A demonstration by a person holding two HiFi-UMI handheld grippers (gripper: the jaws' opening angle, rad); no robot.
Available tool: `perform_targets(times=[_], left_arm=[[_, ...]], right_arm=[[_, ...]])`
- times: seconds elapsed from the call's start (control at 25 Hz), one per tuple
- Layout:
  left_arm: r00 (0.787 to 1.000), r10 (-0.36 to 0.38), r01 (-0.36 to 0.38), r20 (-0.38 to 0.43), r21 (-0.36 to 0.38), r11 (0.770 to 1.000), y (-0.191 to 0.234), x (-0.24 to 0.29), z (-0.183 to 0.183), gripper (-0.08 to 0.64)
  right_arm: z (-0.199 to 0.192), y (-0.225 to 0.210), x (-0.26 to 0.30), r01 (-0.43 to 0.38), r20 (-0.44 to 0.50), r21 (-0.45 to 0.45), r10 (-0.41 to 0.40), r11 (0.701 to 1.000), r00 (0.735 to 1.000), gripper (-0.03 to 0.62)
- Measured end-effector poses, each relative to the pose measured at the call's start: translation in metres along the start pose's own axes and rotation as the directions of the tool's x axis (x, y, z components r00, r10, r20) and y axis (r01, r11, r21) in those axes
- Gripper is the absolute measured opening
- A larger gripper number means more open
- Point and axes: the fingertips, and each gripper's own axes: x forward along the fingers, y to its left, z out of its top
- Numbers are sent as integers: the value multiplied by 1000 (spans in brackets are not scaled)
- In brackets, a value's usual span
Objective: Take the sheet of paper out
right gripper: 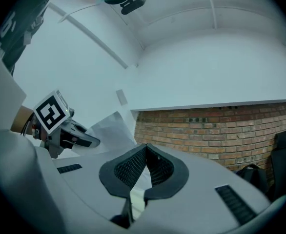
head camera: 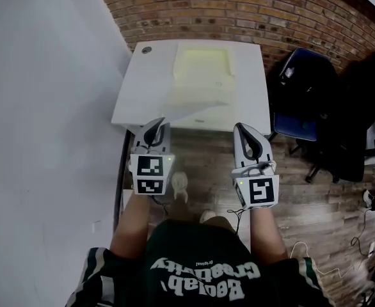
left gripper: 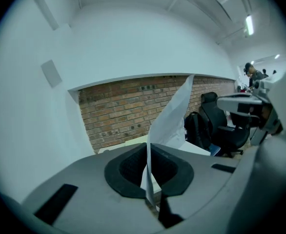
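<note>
A white sheet of paper (left gripper: 170, 121) stands up from between the jaws of my left gripper (left gripper: 148, 152), which is shut on its edge. In the head view the sheet (head camera: 197, 112) slants over the front part of the white table (head camera: 143, 88), with the left gripper (head camera: 157, 128) at its near left corner. My right gripper (head camera: 240, 130) hovers level at the table's front right, its jaws shut (right gripper: 145, 150). The sheet (right gripper: 106, 128) shows to its left, by the other gripper. White shows behind its pads; I cannot tell whether that is the sheet.
A pale yellow folder (head camera: 203, 69) lies on the back of the table, against the brick wall (head camera: 239, 5). A small round cap (head camera: 146, 50) sits at the back left corner. A blue chair (head camera: 299, 101) and a black bag (head camera: 360, 126) stand to the right; a white wall runs along the left.
</note>
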Motion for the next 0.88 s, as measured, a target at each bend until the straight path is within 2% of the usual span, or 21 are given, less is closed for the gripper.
perform_targets(times=[0.28, 0.6, 0.88], left_arm=[[999, 27, -26, 35, -24, 999, 4, -38, -3, 2], [995, -10, 14, 100, -47, 999, 7, -60, -8, 2], [991, -34, 43, 127, -68, 997, 38, -98, -16, 2]], right_arm=[[-11, 16, -15, 19, -62, 29, -17, 999, 998, -6], [-15, 35, -24, 69, -123, 29, -65, 997, 990, -6], [1, 82, -35, 109, -152, 18, -105, 994, 983, -6]])
